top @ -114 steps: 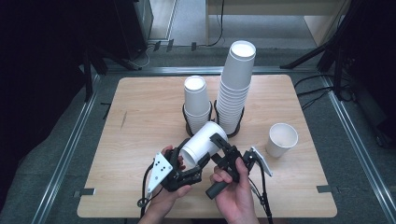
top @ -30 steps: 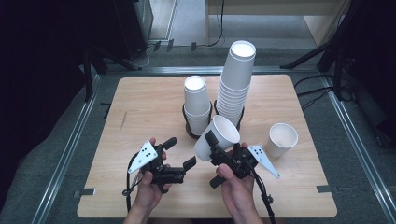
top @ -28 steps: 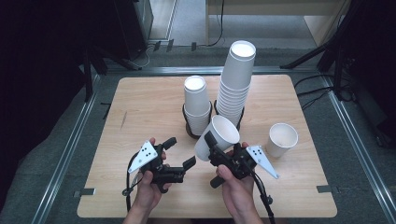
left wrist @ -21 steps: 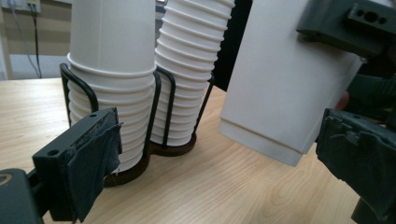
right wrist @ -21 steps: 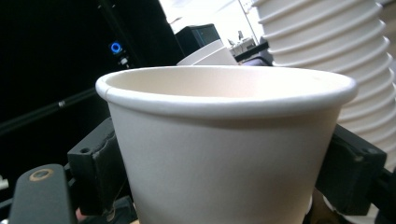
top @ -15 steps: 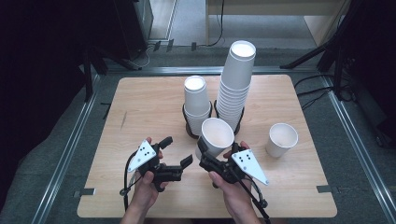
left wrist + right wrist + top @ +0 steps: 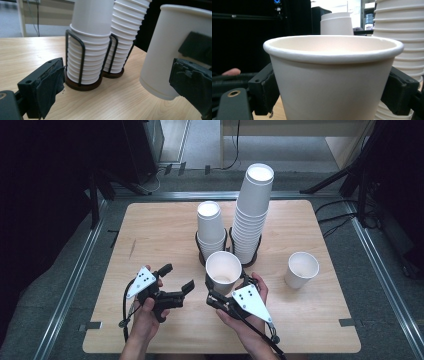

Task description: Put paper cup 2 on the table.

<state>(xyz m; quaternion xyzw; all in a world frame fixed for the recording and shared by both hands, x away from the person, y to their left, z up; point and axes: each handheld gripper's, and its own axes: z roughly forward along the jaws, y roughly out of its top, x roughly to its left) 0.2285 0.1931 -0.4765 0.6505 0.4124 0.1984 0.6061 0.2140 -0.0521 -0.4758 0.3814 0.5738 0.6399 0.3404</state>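
Right gripper point(image 7: 226, 287) clamps a cup point(image 7: 223, 271) upright, just off the table point(image 7: 150, 227); left gripper point(image 7: 176, 281) gapes empty. Next move, likely: set it down beside the lone cup point(image 7: 301, 269).

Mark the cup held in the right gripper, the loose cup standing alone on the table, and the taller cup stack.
held cup point(image 7: 223, 270), high view, on its inner wall.
loose cup point(image 7: 303, 268), high view, inside its open mouth.
taller cup stack point(image 7: 250, 222), high view, on the ribbed rims midway up.
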